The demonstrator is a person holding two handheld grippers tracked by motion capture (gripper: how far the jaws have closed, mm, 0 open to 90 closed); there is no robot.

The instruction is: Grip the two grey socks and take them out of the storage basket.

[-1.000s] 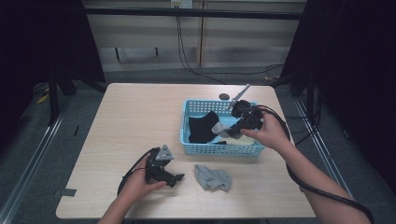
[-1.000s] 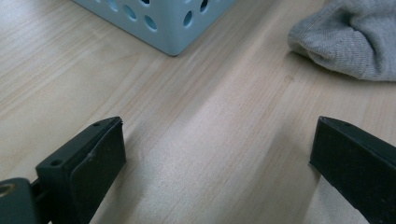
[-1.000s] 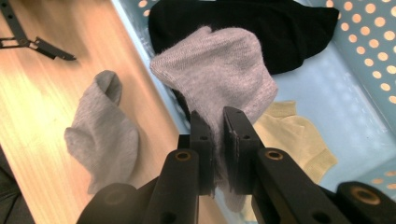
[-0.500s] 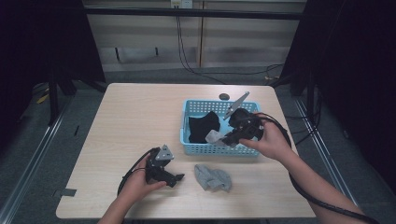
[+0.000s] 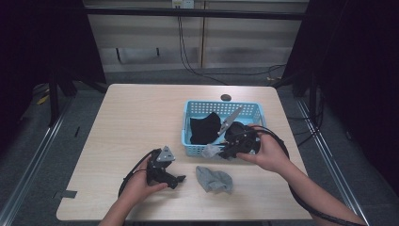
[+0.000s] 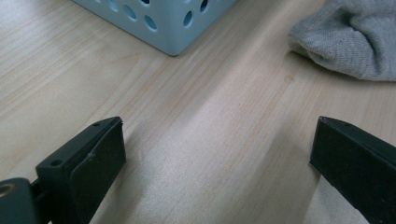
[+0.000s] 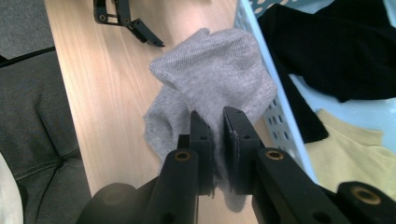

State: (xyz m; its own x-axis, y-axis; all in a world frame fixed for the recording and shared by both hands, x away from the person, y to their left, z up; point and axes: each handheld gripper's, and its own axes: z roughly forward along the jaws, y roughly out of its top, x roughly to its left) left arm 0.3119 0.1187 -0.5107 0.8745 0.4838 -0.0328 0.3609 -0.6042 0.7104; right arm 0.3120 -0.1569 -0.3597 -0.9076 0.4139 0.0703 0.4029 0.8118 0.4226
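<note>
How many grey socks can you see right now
2. One grey sock is pinched in the right gripper at the blue basket's front edge. The other lies flat on the table near the left gripper. More could be hidden under the basket's clothes.

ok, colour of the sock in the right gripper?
Grey sock, clamped in the right gripper; clearest in the right gripper view.

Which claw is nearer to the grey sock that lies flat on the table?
The left claw. It sits open on the table just left of the flat grey sock. The right claw is farther back, at the basket's front edge, gripping another grey sock.
</note>
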